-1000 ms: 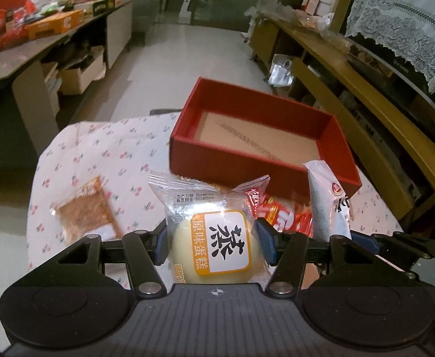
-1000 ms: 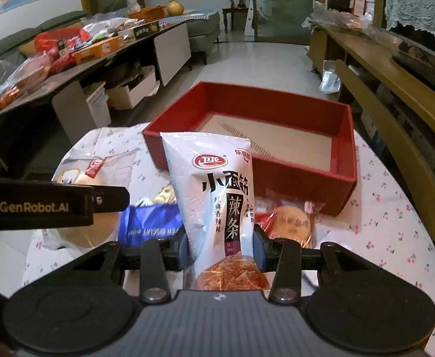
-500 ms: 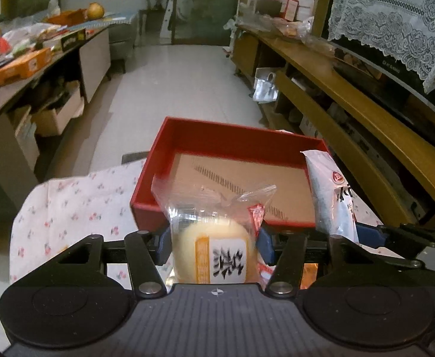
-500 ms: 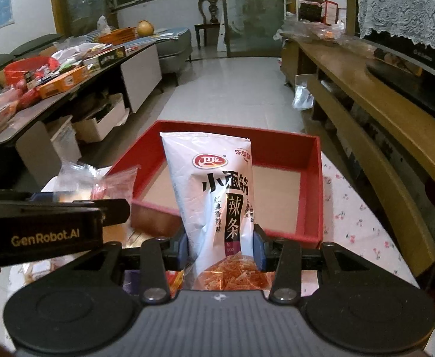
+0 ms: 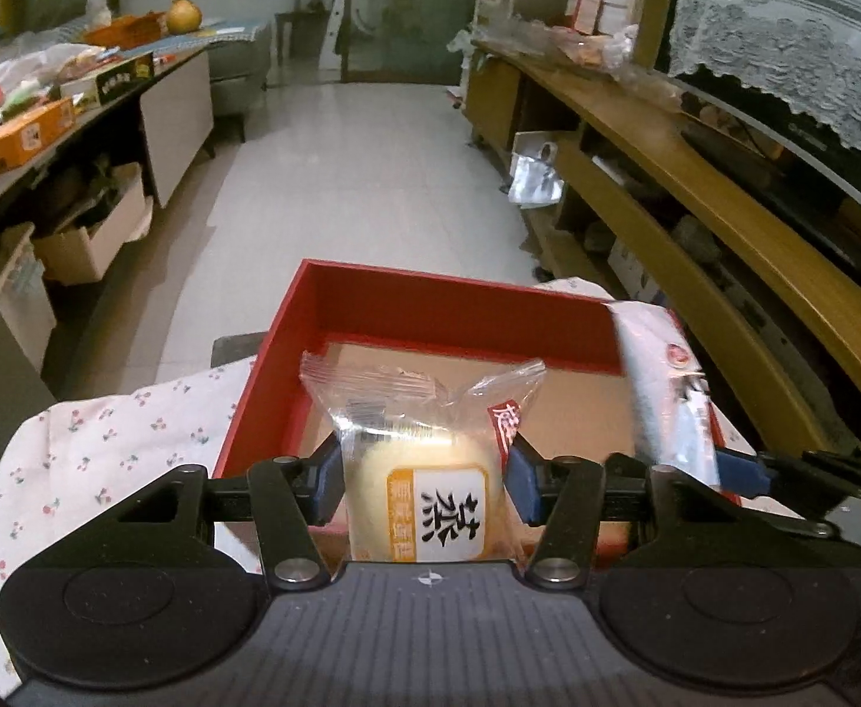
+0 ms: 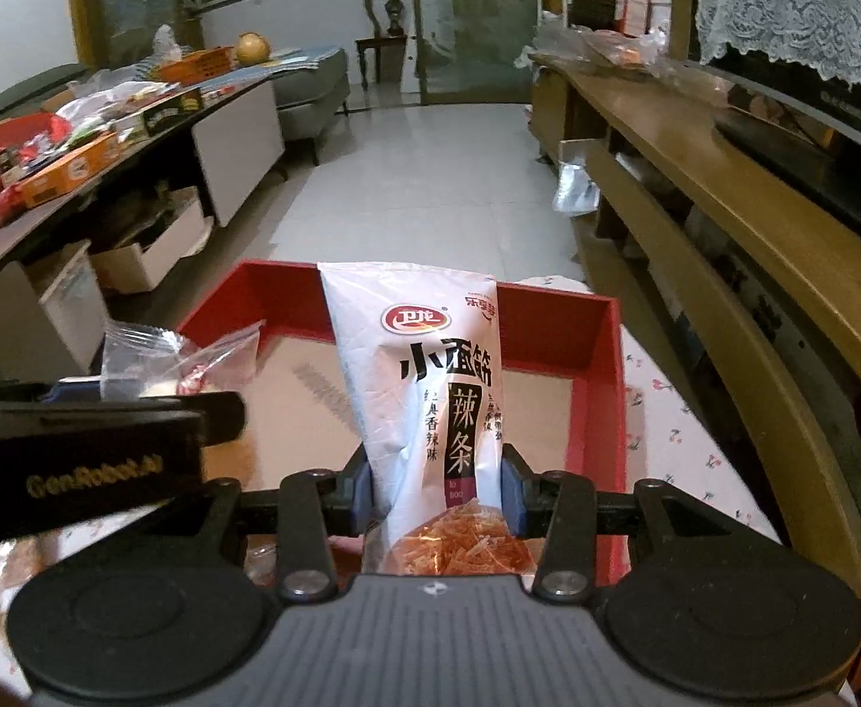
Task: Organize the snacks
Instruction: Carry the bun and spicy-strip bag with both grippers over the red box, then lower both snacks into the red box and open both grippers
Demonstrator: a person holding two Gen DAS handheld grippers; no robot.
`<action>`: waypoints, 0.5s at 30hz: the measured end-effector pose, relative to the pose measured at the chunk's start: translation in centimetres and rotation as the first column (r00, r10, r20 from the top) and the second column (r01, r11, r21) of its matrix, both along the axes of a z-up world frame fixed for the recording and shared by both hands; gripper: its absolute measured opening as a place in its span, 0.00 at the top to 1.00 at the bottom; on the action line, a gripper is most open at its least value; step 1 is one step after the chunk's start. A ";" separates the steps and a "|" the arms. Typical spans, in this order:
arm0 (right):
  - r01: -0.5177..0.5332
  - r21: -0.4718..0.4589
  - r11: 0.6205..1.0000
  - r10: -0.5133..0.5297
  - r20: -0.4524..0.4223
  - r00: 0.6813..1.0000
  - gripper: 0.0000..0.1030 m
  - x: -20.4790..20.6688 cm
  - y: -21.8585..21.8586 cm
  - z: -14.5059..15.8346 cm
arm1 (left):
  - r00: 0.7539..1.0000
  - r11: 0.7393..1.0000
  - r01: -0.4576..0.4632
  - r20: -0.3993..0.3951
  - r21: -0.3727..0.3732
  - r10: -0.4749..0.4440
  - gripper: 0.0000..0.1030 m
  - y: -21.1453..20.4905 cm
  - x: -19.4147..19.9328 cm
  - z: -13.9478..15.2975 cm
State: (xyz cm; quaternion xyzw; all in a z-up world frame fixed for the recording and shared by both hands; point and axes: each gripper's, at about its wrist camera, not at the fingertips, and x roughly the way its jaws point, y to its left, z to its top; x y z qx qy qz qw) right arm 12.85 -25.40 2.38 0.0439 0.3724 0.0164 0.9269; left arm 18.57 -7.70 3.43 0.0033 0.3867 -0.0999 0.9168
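- Far left, the worktop [image 5: 106, 448] shows its white cloth with small red flowers, bare on this side.
- Next, the left gripper [image 5: 424, 477] has its blue fingers [image 5: 327, 480] pinching the steamed cake [image 5: 424, 495], a round yellow cake in a clear wrapper with an orange-edged label; the fingers have just been squeezing in a little on the packet.
- The cake hangs above the near left part of the red box [image 5: 430, 300], the wrapper's crimped top standing up over the cardboard floor.
- And the box itself: open, red walls, brown cardboard bottom, sitting on the cloth, nothing lying on the floor that shows.
- Moving right, the right gripper [image 6: 439, 492] has its fingers [image 6: 516, 498] clamped tight on the spicy strip bag [image 6: 430, 389], a tall white pouch with black lettering and a red logo, orange strips printed at its foot.
- The pouch stands upright over the near right part of the box, just beside the cake.
- Far right, a wooden shelf unit [image 6: 725, 224] runs along the wall.
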 end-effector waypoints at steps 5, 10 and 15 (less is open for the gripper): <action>0.023 0.027 0.999 -0.022 -0.028 0.999 0.57 2.7 -1.1 -1.3 | 1.000 1.000 -0.002 0.010 0.013 0.002 0.41 -0.7 1.9 -0.8; 0.021 0.030 0.999 -0.020 -0.060 0.998 0.57 5.1 -1.1 -3.0 | 1.000 1.000 -0.008 -0.020 0.029 0.008 0.41 -1.0 3.6 -2.5; 0.008 0.023 1.000 -0.006 -0.098 0.995 0.57 7.0 -0.9 -5.2 | 0.998 0.999 -0.014 -0.059 0.041 0.016 0.42 -0.9 4.8 -4.1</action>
